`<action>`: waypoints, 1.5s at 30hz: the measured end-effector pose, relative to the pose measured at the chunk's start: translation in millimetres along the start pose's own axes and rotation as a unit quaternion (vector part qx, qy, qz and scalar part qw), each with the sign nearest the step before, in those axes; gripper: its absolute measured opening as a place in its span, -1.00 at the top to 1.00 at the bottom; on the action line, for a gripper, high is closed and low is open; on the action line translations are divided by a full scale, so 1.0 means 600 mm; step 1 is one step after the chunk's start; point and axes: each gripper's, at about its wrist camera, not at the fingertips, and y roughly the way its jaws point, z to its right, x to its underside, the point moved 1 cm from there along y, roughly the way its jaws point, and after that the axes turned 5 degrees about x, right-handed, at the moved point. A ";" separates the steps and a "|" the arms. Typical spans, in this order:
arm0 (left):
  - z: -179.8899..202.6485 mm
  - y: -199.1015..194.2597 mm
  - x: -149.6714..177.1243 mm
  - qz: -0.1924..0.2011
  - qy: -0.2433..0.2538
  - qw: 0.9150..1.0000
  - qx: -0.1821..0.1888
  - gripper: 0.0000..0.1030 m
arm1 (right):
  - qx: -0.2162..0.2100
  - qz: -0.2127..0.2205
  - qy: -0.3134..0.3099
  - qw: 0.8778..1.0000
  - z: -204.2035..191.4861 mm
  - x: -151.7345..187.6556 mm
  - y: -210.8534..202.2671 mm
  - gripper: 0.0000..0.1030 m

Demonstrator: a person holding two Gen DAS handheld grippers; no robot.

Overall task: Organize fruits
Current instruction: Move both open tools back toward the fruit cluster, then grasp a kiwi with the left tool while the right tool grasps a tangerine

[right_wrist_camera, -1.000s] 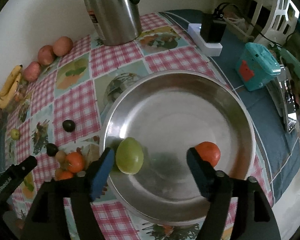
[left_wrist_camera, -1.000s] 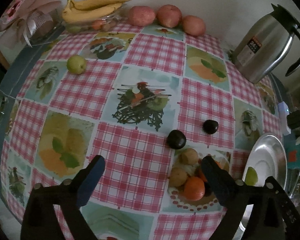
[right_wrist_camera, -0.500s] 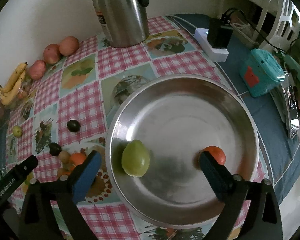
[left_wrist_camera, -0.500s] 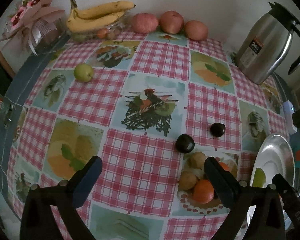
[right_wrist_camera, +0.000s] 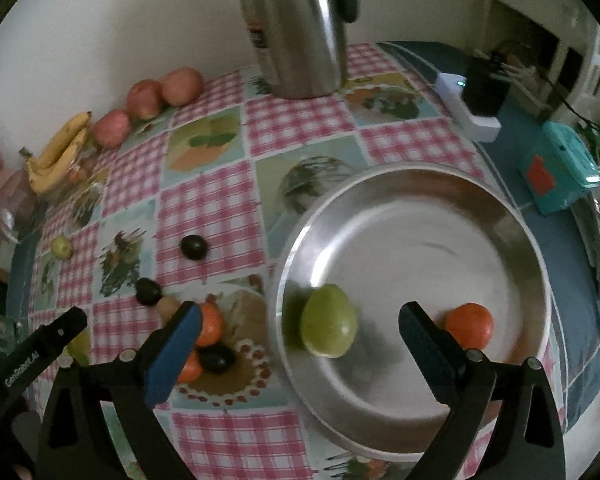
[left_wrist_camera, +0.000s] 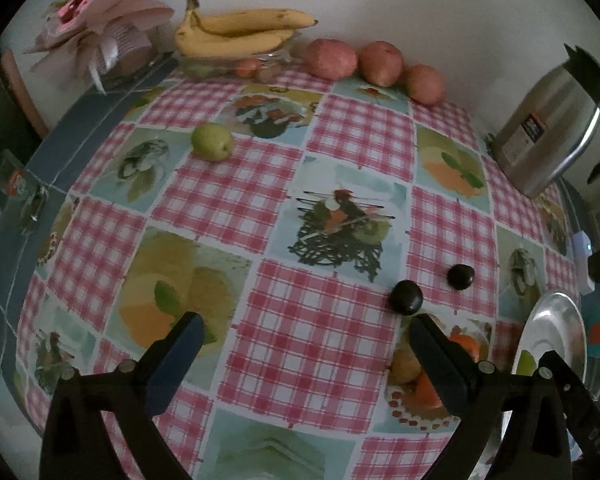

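My right gripper [right_wrist_camera: 300,318] stands open above a steel plate [right_wrist_camera: 420,172]. A green fruit [right_wrist_camera: 329,326] lies in the plate between the spread fingers, untouched, and an orange [right_wrist_camera: 469,326] lies beside the right finger. My left gripper [left_wrist_camera: 304,332] is open and empty over the checked tablecloth [left_wrist_camera: 308,344]. A cluster of small oranges [left_wrist_camera: 464,342] and brownish fruits sits by its right finger. Two dark plums [left_wrist_camera: 406,297] lie just beyond that. Another green fruit [left_wrist_camera: 212,142] lies far left.
Bananas [left_wrist_camera: 236,32] on a glass dish and three red apples [left_wrist_camera: 380,62] line the back wall. A steel kettle [right_wrist_camera: 296,28] stands at the back. A power strip [right_wrist_camera: 468,108] and a teal box [right_wrist_camera: 560,168] sit right of the plate.
My right gripper's jaws spread wider, leaving the green fruit free in the plate, and it shifted left. My left gripper drifted left across the cloth, still open.
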 end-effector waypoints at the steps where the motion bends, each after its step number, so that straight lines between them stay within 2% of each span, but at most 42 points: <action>1: -0.004 -0.001 0.000 0.000 -0.003 1.000 0.000 -1.00 | -0.011 -0.002 -0.001 1.000 -0.004 0.000 0.000 -0.91; 4: -0.018 -0.004 -0.001 0.002 -0.015 1.000 0.000 -1.00 | -0.043 -0.005 0.001 0.999 -0.016 -0.001 0.001 -0.91; 10: -0.029 -0.005 -0.003 -0.001 -0.027 1.000 0.009 -1.00 | -0.062 -0.005 -0.017 0.998 -0.049 -0.001 -0.003 -0.91; 16: -0.021 0.006 0.001 -0.021 -0.026 0.999 0.018 -1.00 | -0.084 -0.017 -0.044 0.995 -0.084 0.005 0.007 -0.91; 29: -0.015 0.015 0.003 -0.035 -0.037 0.998 0.042 -1.00 | -0.076 -0.020 -0.082 0.993 -0.104 0.016 0.023 -0.91; 31: -0.014 0.016 0.004 -0.038 -0.038 0.997 0.046 -0.98 | -0.071 -0.022 -0.078 0.994 -0.101 0.017 0.024 -0.84; 33: -0.013 0.019 0.005 -0.042 -0.040 0.997 0.052 -0.98 | -0.077 -0.026 -0.060 0.995 -0.093 0.016 0.026 -0.51; 34: -0.012 0.020 0.005 -0.044 -0.042 0.996 0.057 -0.97 | -0.082 -0.030 -0.051 0.995 -0.088 0.016 0.028 -0.45; 39: -0.009 0.030 0.011 -0.055 -0.052 0.995 0.070 -0.90 | -0.089 -0.043 -0.032 0.995 -0.078 0.016 0.041 -0.28; 45: -0.009 0.058 0.016 -0.080 -0.063 0.992 0.080 -0.81 | -0.089 -0.052 -0.042 0.994 -0.090 0.018 0.059 -0.11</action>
